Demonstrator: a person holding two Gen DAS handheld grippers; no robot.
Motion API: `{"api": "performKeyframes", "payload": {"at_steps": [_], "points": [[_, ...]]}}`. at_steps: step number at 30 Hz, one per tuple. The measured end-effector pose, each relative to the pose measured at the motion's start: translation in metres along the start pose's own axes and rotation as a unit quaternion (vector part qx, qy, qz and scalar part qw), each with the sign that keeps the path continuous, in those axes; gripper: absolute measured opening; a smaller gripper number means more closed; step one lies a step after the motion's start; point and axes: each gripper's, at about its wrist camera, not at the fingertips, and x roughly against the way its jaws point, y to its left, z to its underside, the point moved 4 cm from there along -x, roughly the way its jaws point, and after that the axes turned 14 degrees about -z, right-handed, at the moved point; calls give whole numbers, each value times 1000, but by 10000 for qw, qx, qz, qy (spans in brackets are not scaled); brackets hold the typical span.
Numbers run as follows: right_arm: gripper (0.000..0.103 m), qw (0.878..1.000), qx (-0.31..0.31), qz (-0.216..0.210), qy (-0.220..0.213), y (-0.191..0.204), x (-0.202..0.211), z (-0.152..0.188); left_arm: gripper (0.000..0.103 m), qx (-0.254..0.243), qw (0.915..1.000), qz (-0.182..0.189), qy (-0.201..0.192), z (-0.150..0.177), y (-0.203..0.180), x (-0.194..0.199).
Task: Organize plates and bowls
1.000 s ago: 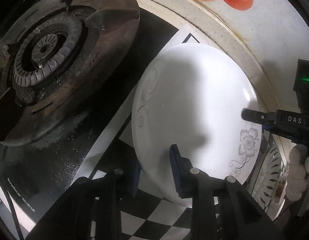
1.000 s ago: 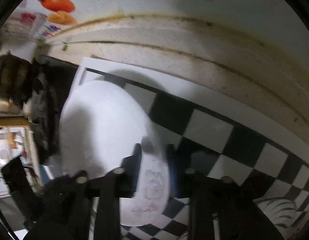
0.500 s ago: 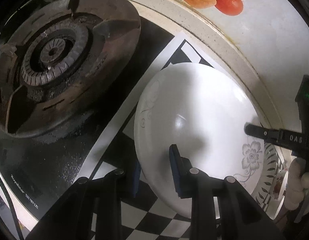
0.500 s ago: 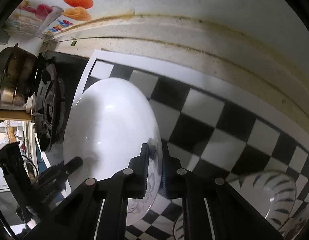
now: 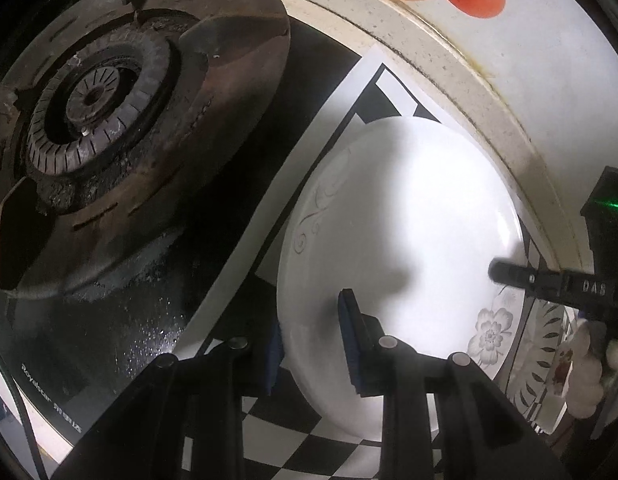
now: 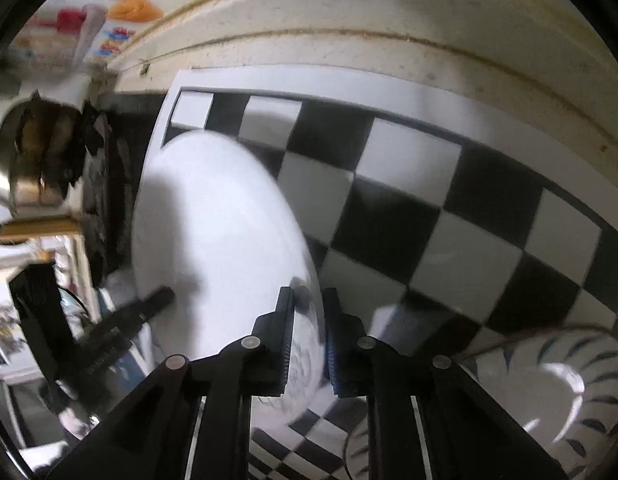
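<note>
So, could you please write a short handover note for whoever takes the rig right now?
Left tool: shut on the near rim of the white plate.
Right tool: on the flowered rim of the same plate; its jaws have just closed, then eased slightly, with the rim between them.
The plate is tilted over the checkered mat, beside the burner. A striped bowl sits on the mat, to the right.
Done: plate gripped on two sides.
Left: set it down in its place, probably by the bowl, then release both tools.
</note>
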Motion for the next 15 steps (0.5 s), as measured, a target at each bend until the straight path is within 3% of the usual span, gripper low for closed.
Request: {"api": "performKeyframes", "payload": {"at_steps": [3, 9, 15], "points": [[16, 9999, -84, -101, -96, -1, 0, -9, 24, 23, 10000, 4, -59, 0, -1, 2], [17, 9996, 107, 239, -106, 7, 2, -6, 24, -12, 9998, -6, -210, 5, 0, 11], [15, 9992, 161, 284, -226, 12, 11, 4, 24, -118, 9992, 42, -391, 12, -2, 34]]}}
